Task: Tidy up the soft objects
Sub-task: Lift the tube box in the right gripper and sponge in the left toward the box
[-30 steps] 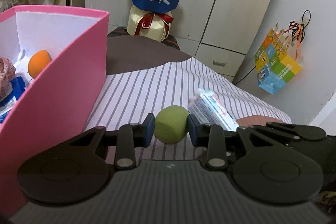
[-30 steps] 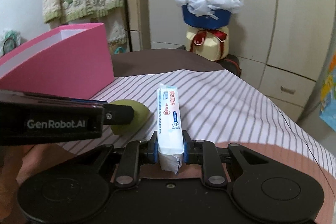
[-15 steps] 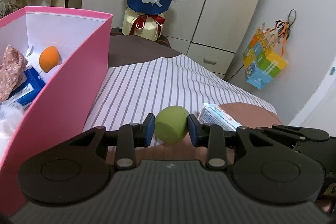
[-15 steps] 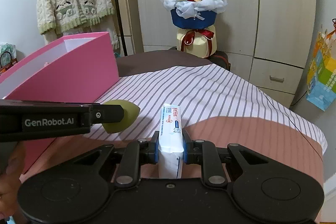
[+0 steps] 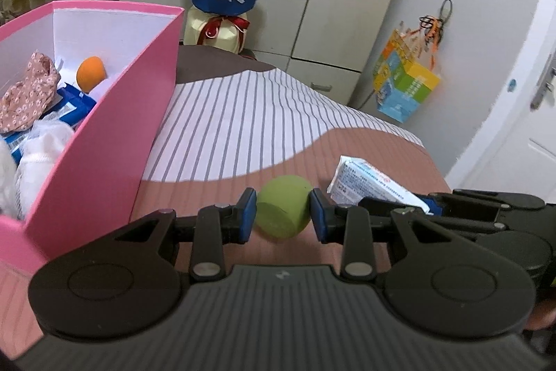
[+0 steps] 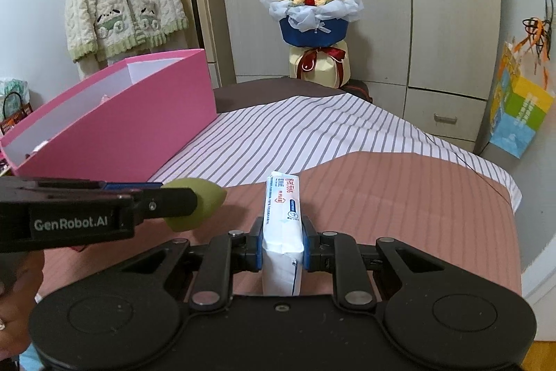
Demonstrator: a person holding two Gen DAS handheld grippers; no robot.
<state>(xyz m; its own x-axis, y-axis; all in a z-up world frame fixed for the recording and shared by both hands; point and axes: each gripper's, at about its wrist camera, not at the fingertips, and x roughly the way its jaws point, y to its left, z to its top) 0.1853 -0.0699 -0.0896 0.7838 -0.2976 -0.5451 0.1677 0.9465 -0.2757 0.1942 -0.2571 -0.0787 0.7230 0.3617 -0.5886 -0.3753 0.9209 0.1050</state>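
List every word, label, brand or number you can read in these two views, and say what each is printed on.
"GenRobot.AI": white lettering on the side of the left gripper, seen in the right wrist view.
Tissue pack held in the right gripper: red and blue print, too small to read.
Colourful paper bag hanging by the wardrobe: printed characters, too blurred to read.
Nothing else is legible.

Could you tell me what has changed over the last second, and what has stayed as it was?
Both claws have drawn back along the bed, from over the stripes to over its plain pink part, and more of the pink box interior shows. Nothing was released: the left claw still grips the green sponge, and the right claw the white packet.
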